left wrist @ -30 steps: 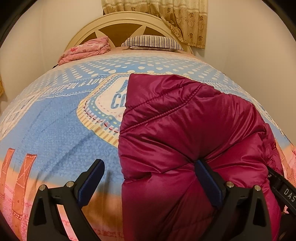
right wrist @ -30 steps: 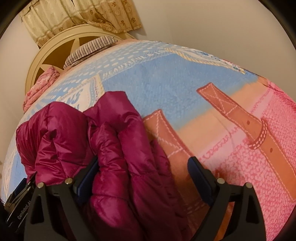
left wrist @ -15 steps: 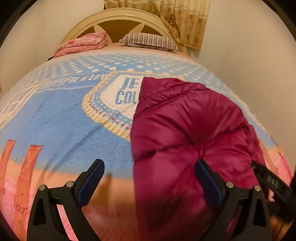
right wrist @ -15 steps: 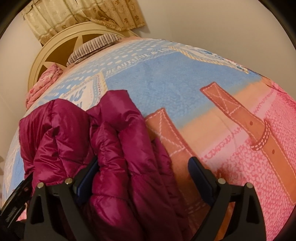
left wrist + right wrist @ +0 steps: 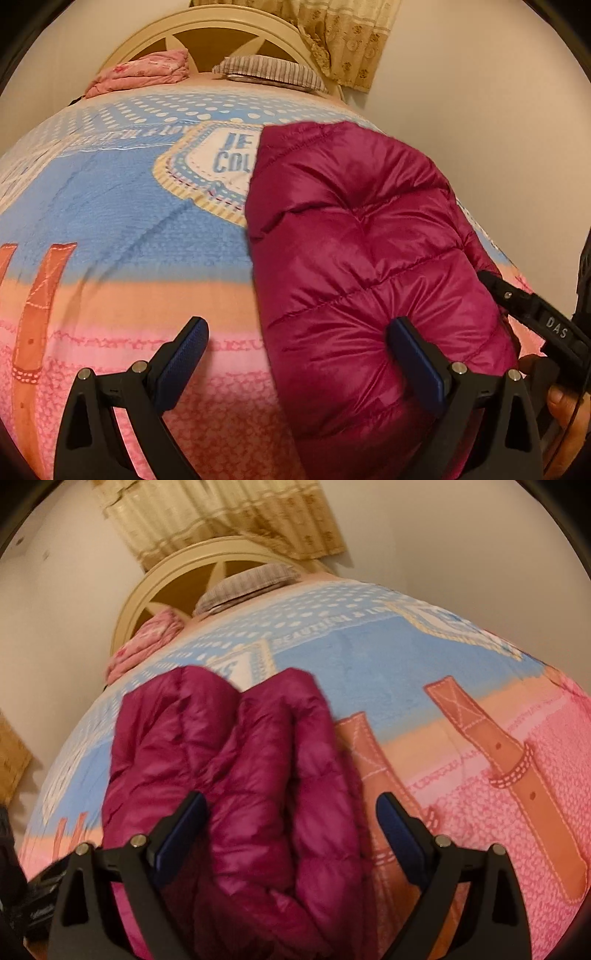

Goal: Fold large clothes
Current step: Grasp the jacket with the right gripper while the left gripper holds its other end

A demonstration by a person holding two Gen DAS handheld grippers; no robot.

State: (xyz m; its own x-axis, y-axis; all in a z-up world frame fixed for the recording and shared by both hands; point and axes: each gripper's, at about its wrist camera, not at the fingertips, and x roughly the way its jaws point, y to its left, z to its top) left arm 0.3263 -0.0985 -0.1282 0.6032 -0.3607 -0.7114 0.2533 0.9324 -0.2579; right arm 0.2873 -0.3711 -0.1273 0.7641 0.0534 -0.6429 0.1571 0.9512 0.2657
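Magenta puffer jacket (image 5: pixel 369 258) | bedspread (image 5: pixel 110 221) (reads "BEAUTIFUL") | clamp (image 5: pixel 546 317) "DAS"

Both tools have pulled back toward the bed's foot edge, the folded magenta quilted puffer jacket (image 5: pixel 369 266) now showing farther ahead.

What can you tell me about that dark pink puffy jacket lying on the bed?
The jacket is a magenta quilted puffer with a shiny, slippery-looking shell stitched into padded sections. It lies folded into a thick bundle on the patterned bedspread, covering part of its printed badge. From the right wrist view two padded lobes sit side by side with a crease between. The left gripper has one finger pressed into its near edge; the right gripper straddles it, jaws wide apart, not clamping.
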